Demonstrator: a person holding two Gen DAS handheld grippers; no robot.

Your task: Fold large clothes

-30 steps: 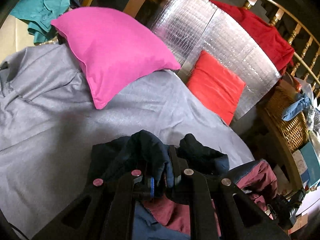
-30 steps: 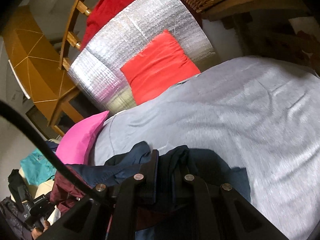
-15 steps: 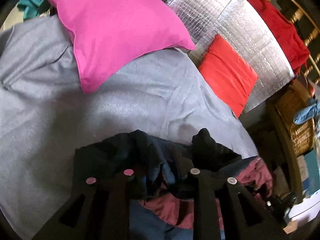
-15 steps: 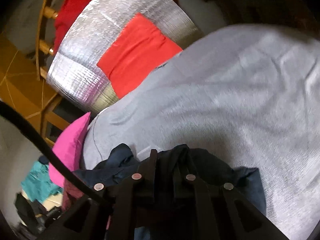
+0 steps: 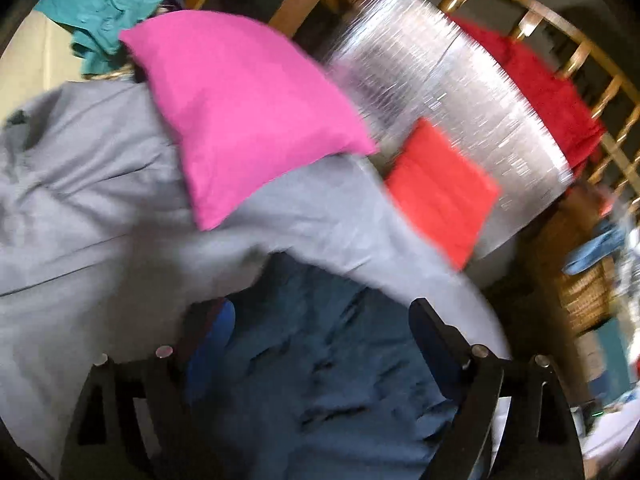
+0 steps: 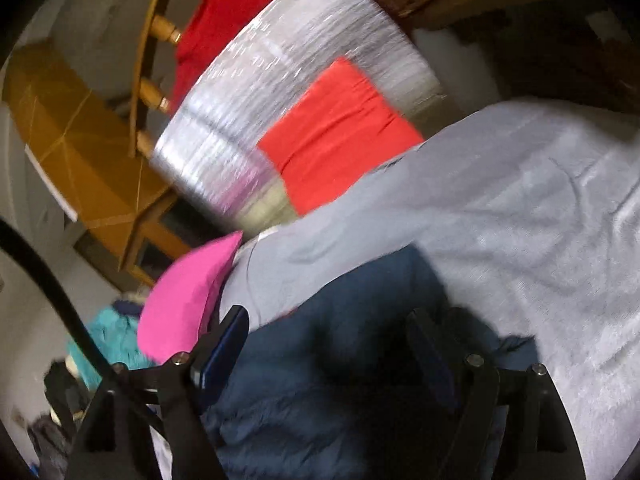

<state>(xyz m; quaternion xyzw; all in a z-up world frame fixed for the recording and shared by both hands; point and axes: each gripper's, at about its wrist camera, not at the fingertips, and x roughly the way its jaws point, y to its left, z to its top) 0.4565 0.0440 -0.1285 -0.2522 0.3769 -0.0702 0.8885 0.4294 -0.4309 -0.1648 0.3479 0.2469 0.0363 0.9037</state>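
A dark navy garment (image 5: 332,360) lies on the grey bed sheet (image 5: 80,200), filling the lower middle of the left wrist view. It also shows in the right wrist view (image 6: 320,380). My left gripper (image 5: 320,320) is open, its jaws wide apart over the navy cloth, gripping nothing. My right gripper (image 6: 332,332) is open too, jaws spread over the same garment. Both views are motion-blurred.
A pink pillow (image 5: 240,108) and a red pillow (image 5: 440,196) lie at the head of the bed against a silver foil panel (image 5: 440,92). A wooden railing (image 5: 560,40) with red cloth stands behind. A wicker basket (image 5: 588,292) is at the right. Teal clothes (image 5: 104,4) are at the far left.
Both grippers were shut on bunched navy and maroon cloth; now both have opened wide and the garment lies flatter beneath them. Both cameras have shifted, blurring the views.
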